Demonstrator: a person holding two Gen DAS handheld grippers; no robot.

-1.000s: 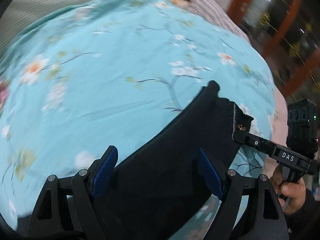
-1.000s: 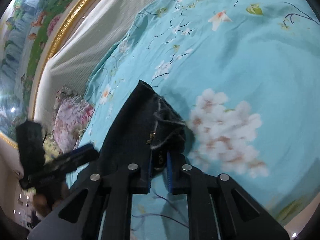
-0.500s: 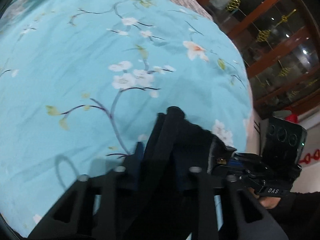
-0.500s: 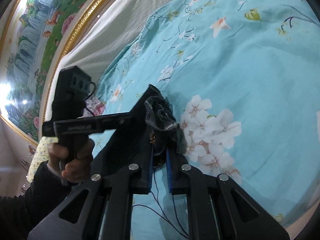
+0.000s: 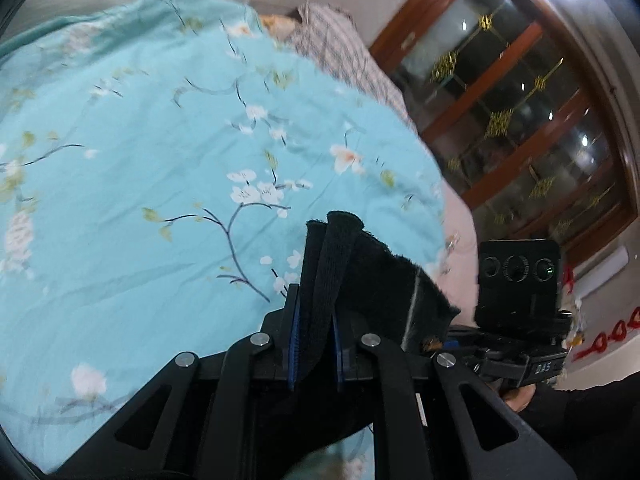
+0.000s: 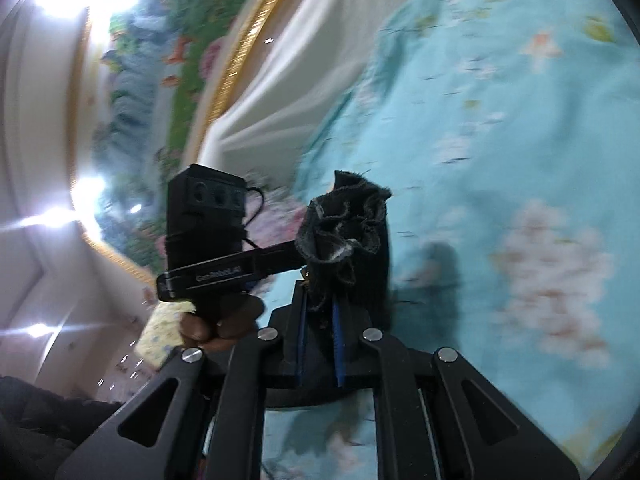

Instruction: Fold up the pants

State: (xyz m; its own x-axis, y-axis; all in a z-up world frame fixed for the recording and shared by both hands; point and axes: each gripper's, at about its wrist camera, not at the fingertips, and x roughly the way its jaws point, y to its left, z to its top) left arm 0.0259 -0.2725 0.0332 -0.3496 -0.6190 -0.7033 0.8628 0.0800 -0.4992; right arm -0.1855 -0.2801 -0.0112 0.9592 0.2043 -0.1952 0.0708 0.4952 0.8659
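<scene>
We hold the black pants [image 5: 372, 280] up off the bed, one edge in each gripper. Our left gripper [image 5: 314, 344] is clenched on a thick folded edge of the fabric: the blue pads [image 5: 295, 344] press against it from both sides, and a ribbed band of cloth rises straight up between them. The rest of that edge runs off to the right, where its fuzzy, frayed end meets the tip of our right gripper [image 5: 444, 342], seen from the side with its camera block standing above it.

From the right wrist, our right gripper [image 6: 320, 344] is likewise clenched on the pants [image 6: 352, 240]. A bunched, crumpled wad of dark cloth with pale frayed seams sticks up out of the closed blue pads [image 6: 337, 344]. Our left gripper [image 6: 296, 258] reaches in from the left and touches the same wad, and the left hand [image 6: 216, 320] grips its handle below.

Under the garment lies the turquoise floral bedspread [image 5: 140, 184], with white blossoms and dark branches. A gold-framed painting [image 6: 160, 80] hangs on the wall behind the bed, and a wooden cabinet with glass doors [image 5: 520, 128] stands beyond its far side.
</scene>
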